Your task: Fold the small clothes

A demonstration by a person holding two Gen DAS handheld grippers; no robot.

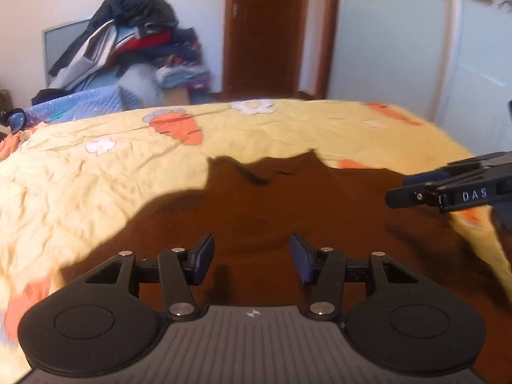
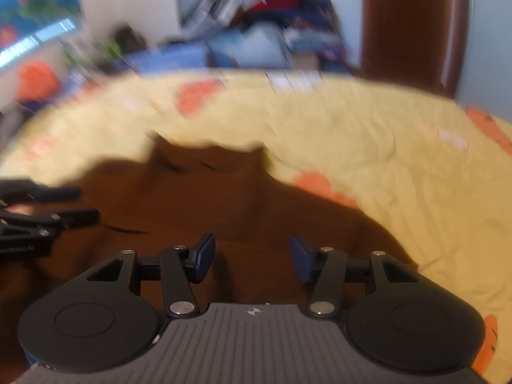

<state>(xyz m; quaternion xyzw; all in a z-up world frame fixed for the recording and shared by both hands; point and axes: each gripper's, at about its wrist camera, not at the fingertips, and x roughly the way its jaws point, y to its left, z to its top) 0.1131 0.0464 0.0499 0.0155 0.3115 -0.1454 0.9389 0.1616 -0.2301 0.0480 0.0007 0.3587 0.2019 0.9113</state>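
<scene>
Each camera sits just behind its own two black fingers and looks forward and downward along them, close above a dark brown garment (image 1: 288,204) spread on a pale yellow quilt printed with orange carrots (image 1: 96,172). The left wrist view faces a brown wooden door (image 1: 265,32) and a heap of clothes (image 1: 128,35); the blurred right wrist view faces the same far wall. Both share the garment, quilt, heap and door, and each catches the other's fingers at its side edge.

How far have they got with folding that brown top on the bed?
Done: the brown top lies spread on the yellow bedspread. In hand: nothing; the left gripper and right gripper are open above it. Left: the folds, apparently all of them.
</scene>
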